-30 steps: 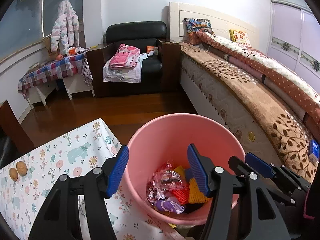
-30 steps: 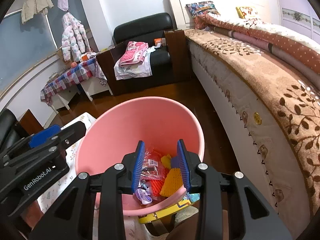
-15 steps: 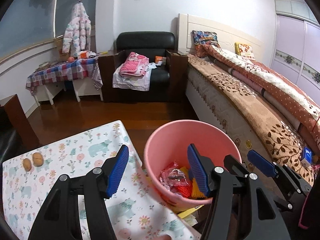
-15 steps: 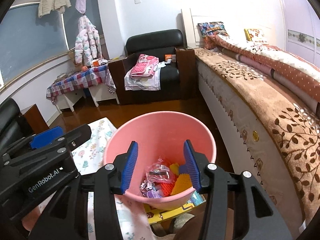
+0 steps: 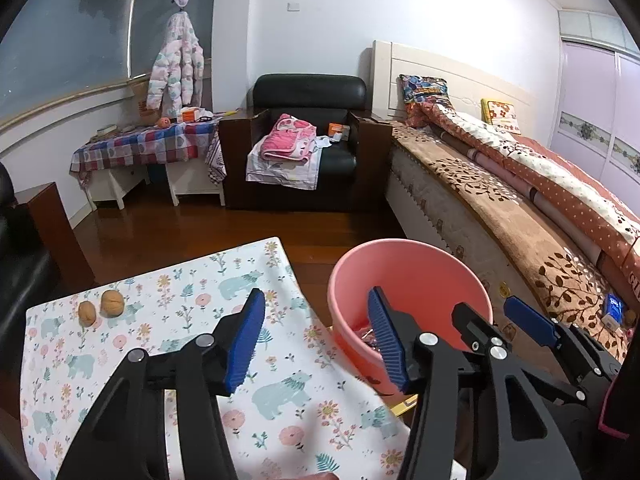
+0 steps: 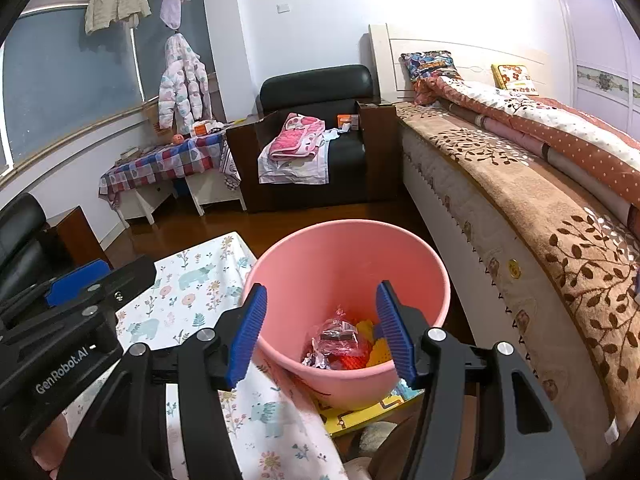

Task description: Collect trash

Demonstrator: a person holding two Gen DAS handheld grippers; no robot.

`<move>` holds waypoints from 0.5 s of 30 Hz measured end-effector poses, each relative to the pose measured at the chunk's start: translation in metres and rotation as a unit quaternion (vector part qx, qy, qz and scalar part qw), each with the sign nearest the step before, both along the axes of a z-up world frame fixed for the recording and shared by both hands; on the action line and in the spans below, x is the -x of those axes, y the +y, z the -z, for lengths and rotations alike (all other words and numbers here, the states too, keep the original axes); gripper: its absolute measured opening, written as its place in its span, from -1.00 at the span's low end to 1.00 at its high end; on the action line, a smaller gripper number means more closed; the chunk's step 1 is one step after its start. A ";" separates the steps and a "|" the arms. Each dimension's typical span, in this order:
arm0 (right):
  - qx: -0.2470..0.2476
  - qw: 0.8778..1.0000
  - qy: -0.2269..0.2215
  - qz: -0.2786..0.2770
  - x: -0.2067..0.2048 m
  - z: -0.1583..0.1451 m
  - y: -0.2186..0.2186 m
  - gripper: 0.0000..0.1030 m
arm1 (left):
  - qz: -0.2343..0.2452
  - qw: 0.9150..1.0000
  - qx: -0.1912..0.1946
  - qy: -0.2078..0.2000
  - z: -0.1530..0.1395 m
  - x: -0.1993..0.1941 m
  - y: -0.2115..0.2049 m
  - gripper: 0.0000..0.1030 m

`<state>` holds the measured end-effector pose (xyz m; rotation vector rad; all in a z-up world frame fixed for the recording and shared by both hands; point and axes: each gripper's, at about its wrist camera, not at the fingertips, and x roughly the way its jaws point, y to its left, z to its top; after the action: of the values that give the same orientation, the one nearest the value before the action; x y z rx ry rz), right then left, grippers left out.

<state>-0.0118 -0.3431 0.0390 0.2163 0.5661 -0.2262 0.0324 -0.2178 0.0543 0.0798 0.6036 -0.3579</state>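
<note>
My right gripper hangs above the pink bin, jaws opening, nothing between them; wrappers lie at the bin's bottom. My left gripper is over the near edge of the floral tablecloth, jaws closing on nothing. This drop-off looks finished to me. Two walnuts sit far left on the cloth; if they count as trash, my next move is reaching across for them.
</note>
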 end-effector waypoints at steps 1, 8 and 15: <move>0.002 1.000 -0.002 -0.001 0.001 -0.001 0.002 0.12 | -0.002 1.000 0.000 0.000 0.000 0.001 0.003 -0.01; 0.013 1.000 -0.009 -0.002 0.005 -0.006 0.013 0.12 | -0.016 1.000 -0.004 -0.009 -0.002 0.008 0.017 -0.05; 0.026 1.000 -0.007 -0.007 0.007 -0.009 0.026 0.12 | -0.027 1.000 0.000 -0.016 -0.004 0.015 0.028 -0.05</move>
<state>-0.0189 -0.3169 0.0476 0.1640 0.5473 -0.2250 0.0174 -0.1895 0.0586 0.0695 0.5728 -0.3045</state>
